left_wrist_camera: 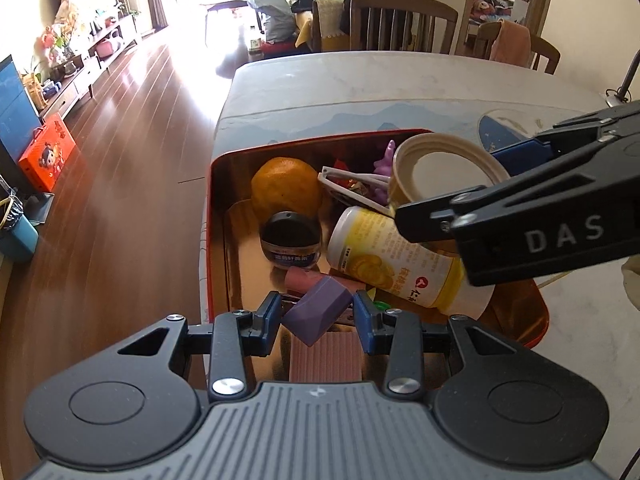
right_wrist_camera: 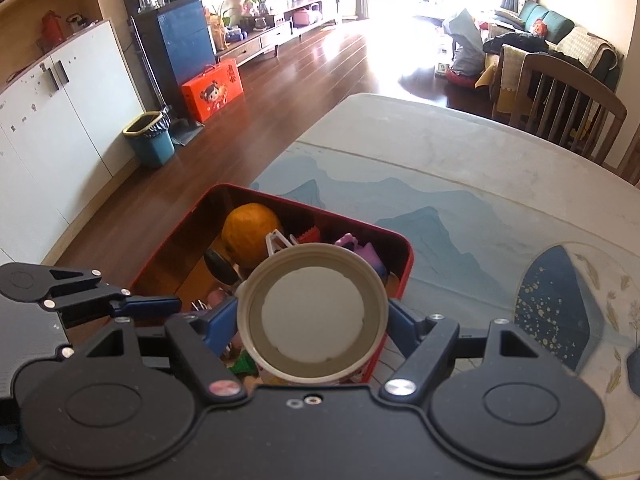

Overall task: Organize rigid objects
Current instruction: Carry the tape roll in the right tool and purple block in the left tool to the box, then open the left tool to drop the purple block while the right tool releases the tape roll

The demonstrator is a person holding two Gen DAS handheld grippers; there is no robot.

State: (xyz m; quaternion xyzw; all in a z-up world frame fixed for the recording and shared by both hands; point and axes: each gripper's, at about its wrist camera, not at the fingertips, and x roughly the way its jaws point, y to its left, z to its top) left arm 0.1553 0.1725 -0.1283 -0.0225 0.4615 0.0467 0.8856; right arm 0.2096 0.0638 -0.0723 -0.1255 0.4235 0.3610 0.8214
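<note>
A red tin box [left_wrist_camera: 211, 184] with a gold inside stands at the table's left edge; it also shows in the right wrist view [right_wrist_camera: 406, 280]. My left gripper [left_wrist_camera: 317, 316] is shut on a purple block [left_wrist_camera: 316, 312] and holds it over the box's near end. My right gripper [right_wrist_camera: 312, 320] is shut on a beige round container [right_wrist_camera: 312, 316], bottom toward the camera, over the box; it shows in the left wrist view [left_wrist_camera: 444, 168] too. In the box lie an orange [left_wrist_camera: 286, 188], a dark jar [left_wrist_camera: 291, 240], a yellow bottle [left_wrist_camera: 400, 260], a white clip [left_wrist_camera: 352, 188] and a purple toy [left_wrist_camera: 386, 160].
A pink ribbed block [left_wrist_camera: 325, 356] lies in the box under my left gripper. The table [left_wrist_camera: 360, 80] has a blue-patterned mat [right_wrist_camera: 440, 220]. Wooden chairs [left_wrist_camera: 402, 20] stand at the far side. The table's left edge drops to a wooden floor [left_wrist_camera: 120, 140].
</note>
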